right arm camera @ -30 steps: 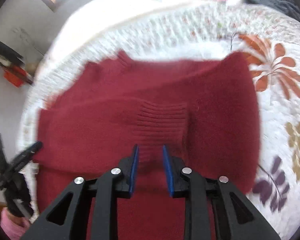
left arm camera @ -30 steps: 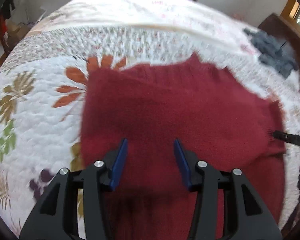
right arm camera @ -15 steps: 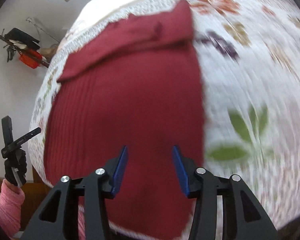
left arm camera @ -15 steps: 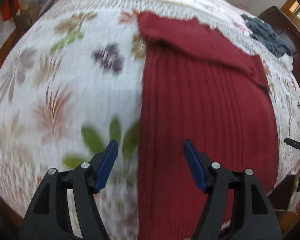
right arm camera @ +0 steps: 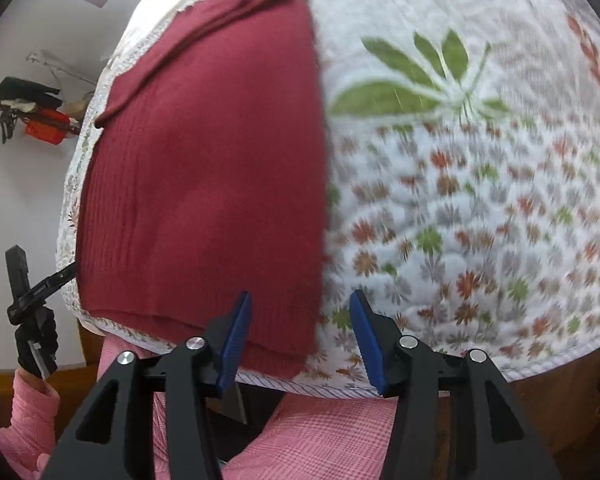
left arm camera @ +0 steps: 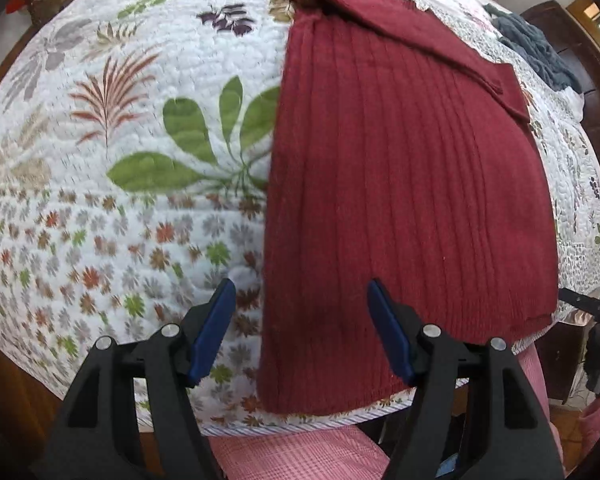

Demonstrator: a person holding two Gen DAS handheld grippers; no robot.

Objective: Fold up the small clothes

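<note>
Red sweater (left arm camera: 404, 184) flat on floral quilt (left arm camera: 100, 184), left hand-held gripper (left arm camera: 302, 330) and right hand-held gripper (right arm camera: 300, 338) above its hem, both wide open, empty

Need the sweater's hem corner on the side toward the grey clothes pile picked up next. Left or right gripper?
Right, probably. The right gripper is open and straddles that side edge of the sweater near its hem. The left gripper, also open, straddles the opposite edge, away from the grey pile.

Dark red ribbed sweater (left arm camera: 400, 168); white quilt (left arm camera: 100, 208) with green leaves, rust fern, small red-green-grey flowers; grey-blue garment (left arm camera: 536, 52); pink checked sleeve (right arm camera: 24, 412); black grippers, blue pads (left arm camera: 216, 328).
</note>
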